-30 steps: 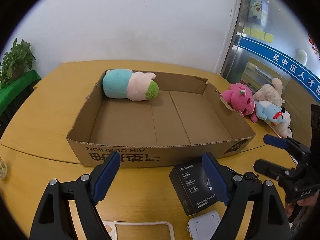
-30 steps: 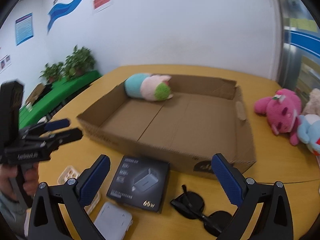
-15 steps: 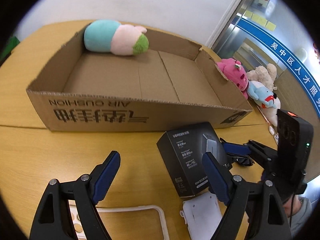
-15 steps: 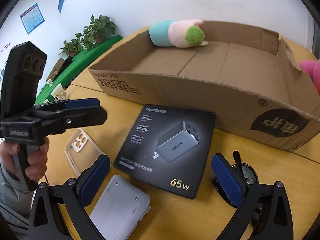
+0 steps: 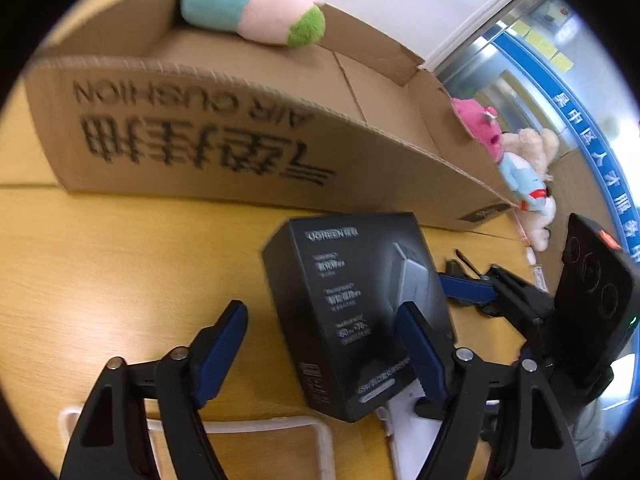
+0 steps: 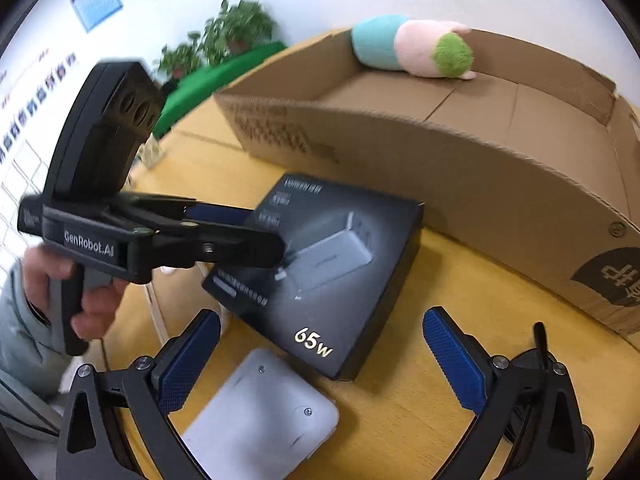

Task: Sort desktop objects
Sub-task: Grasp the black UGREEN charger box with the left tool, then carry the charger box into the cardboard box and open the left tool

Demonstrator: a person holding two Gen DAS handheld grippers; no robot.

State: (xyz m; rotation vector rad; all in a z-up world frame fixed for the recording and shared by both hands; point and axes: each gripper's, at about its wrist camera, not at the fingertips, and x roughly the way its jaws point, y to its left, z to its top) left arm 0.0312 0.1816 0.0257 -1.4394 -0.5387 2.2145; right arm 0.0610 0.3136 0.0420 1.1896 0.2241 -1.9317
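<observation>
While the left gripper (image 5: 320, 332) closes its jaws around the black box (image 5: 360, 312), the pads do not yet press on it: one blue pad stands over the box top and the other is clear of its side, so the box remains unheld on the surface (image 5: 120, 264). The box lies flat, just in front of the near wall of the carton (image 5: 240, 152), with a white device (image 6: 260, 420) just beside its near corner and a clear phone case (image 5: 256, 428) under the left gripper. The right gripper (image 6: 320, 360) hangs wide and empty above the same near corner of the box, with sunglasses (image 6: 536, 352) beneath its right finger. The carton holds one plush toy (image 5: 252, 12) at its far wall; more plush toys (image 5: 516, 164) lie on the surface beyond its right end. Judged risks: the box is broad and low, so a jaw landing on the top face instead of a side would push it flat against the surface or make it skid toward the carton. A shallow bite on smooth card could let it pivot and drop during the lift. Both grippers converge on one item, so finger collision is likely unless one yields. A low approach could also catch the case or the device.
</observation>
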